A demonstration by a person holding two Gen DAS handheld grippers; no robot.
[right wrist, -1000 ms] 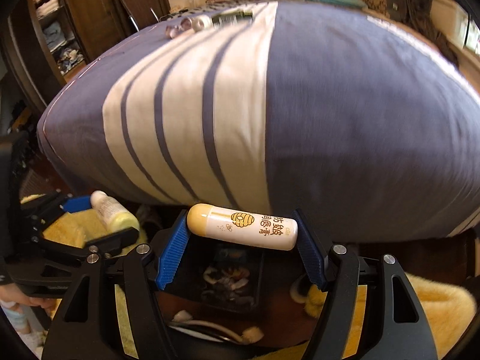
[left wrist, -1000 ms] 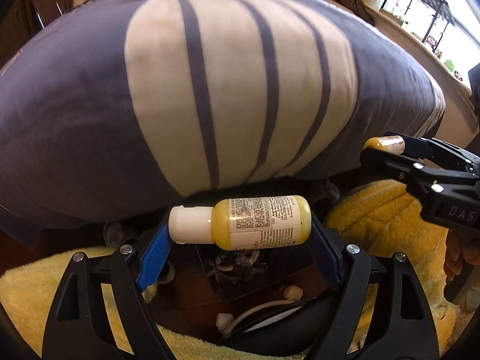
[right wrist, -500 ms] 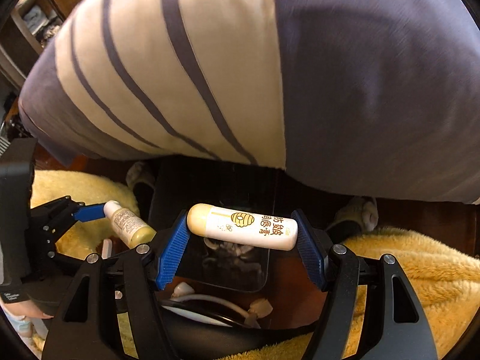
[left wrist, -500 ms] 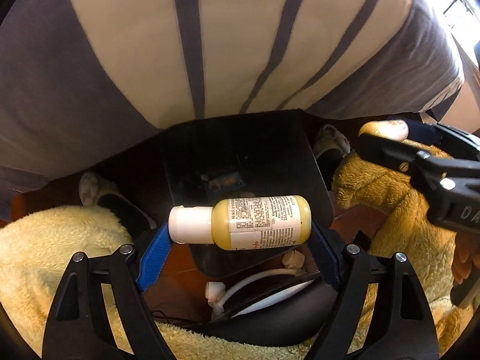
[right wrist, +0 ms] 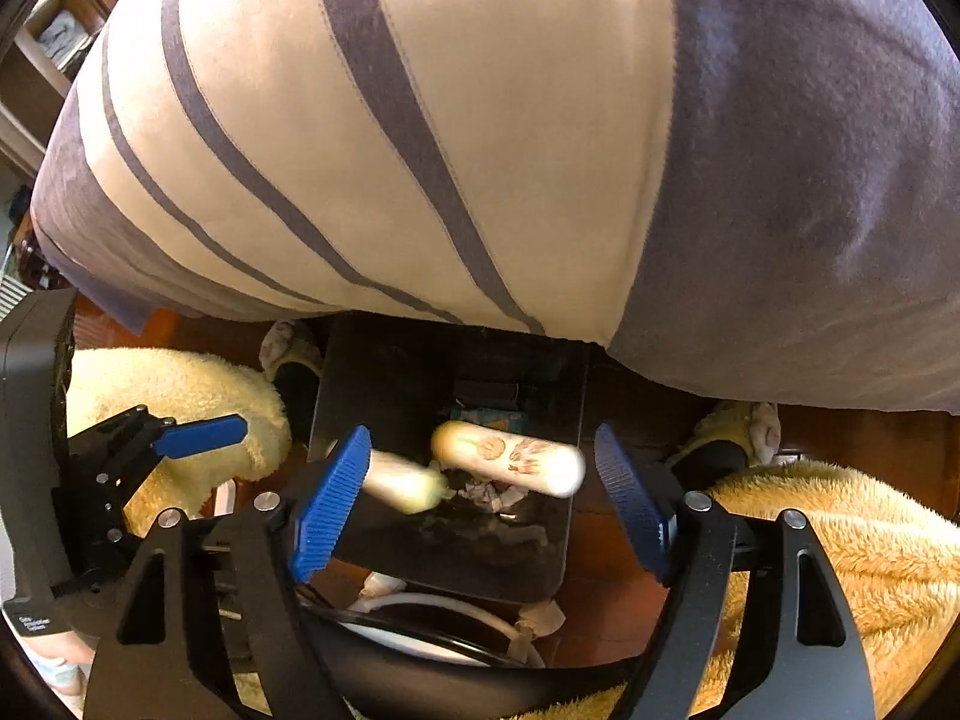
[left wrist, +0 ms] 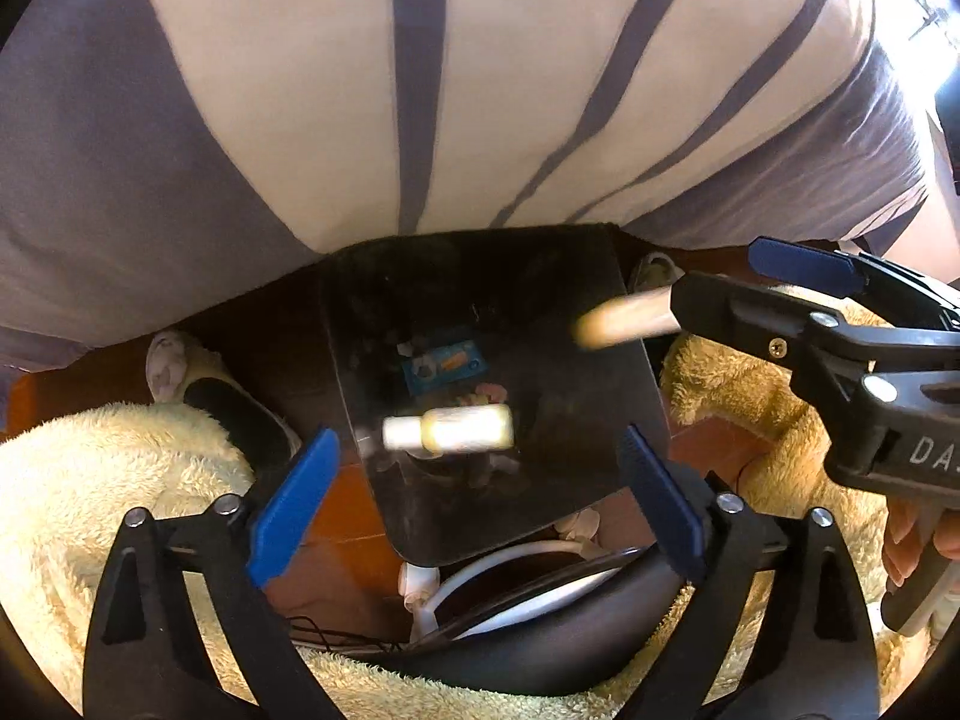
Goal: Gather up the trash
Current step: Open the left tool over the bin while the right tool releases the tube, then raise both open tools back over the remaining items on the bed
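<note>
Black bin [left wrist: 636,420] (scraps inside): yellow bottle [left wrist: 450,429], white tube [right wrist: 510,456] dropping in.

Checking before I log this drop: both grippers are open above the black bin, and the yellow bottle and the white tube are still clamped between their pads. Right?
Not quite. The left gripper and right gripper, whose jaws have just been opening, hold nothing: the yellow bottle and white tube are blurred, loose over the black bin. Both wrist views show it.

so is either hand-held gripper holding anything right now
Nothing is held: both have just opened, and the yellow bottle and white tube are blurred, clear of the pads, over the black bin.
</note>
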